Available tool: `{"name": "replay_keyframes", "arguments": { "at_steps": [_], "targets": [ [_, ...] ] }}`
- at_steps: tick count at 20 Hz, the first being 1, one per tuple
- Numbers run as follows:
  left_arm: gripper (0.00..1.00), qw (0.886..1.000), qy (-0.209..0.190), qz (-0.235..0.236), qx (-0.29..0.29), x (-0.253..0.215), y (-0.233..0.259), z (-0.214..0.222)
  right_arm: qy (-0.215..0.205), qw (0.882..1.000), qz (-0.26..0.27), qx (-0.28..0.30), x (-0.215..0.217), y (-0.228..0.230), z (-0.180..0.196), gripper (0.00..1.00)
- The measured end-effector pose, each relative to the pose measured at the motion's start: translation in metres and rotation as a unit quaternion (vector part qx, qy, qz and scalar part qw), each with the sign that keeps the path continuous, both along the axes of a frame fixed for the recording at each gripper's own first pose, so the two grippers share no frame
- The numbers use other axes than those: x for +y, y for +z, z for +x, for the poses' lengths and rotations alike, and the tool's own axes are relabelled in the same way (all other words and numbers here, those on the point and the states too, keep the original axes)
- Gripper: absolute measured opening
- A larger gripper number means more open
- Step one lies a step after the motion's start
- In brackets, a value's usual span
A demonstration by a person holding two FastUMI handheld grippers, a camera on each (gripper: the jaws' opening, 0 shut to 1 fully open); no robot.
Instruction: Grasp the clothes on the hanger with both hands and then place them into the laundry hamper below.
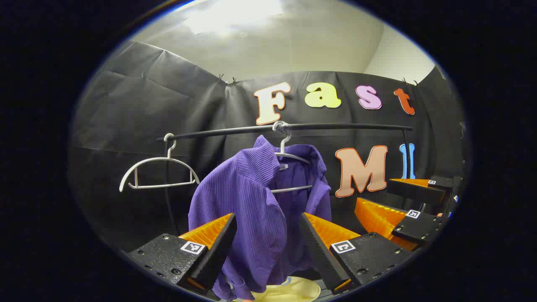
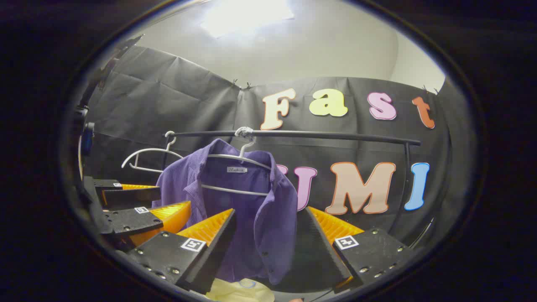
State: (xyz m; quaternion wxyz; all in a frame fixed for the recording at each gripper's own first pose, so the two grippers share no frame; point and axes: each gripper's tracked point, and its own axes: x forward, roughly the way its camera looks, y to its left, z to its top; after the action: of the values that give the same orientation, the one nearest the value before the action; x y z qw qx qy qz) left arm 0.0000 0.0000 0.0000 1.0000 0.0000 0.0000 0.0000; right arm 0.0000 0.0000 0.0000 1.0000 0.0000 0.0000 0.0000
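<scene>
A purple ribbed shirt (image 1: 251, 201) hangs on a white hanger (image 1: 289, 157) from a black rail (image 1: 335, 126). My left gripper (image 1: 267, 215) is open, and the shirt's left shoulder and sleeve show in the gap between its fingers, which do not press on the cloth. In the right gripper view the shirt (image 2: 268, 209) hangs with its collar open on the hanger (image 2: 239, 159). There my right gripper (image 2: 269, 209) is open in front of the shirt's right half. Each gripper appears beside the other, the right gripper (image 1: 373, 191) and the left gripper (image 2: 175, 196), both with jaws apart.
An empty white hanger (image 1: 157, 172) hangs on the rail's left end, also visible as the empty hanger (image 2: 147, 157). A pale yellow hamper (image 1: 289, 290) sits below the shirt, and its rim is the hamper (image 2: 239, 290) in the right gripper view. A rail post (image 2: 407, 176) stands at the right.
</scene>
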Motion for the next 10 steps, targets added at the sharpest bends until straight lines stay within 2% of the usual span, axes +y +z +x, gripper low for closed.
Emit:
{"name": "replay_keyframes", "arguments": {
  "at_steps": [10],
  "targets": [
    [0.92, 1.0, -0.007, 0.006, 0.006, 0.0046, -0.0067, 0.0007, 0.002, 1.0, 0.017, 0.017, 0.0, -0.0114, -0.0066, 0.94]
  ]
}}
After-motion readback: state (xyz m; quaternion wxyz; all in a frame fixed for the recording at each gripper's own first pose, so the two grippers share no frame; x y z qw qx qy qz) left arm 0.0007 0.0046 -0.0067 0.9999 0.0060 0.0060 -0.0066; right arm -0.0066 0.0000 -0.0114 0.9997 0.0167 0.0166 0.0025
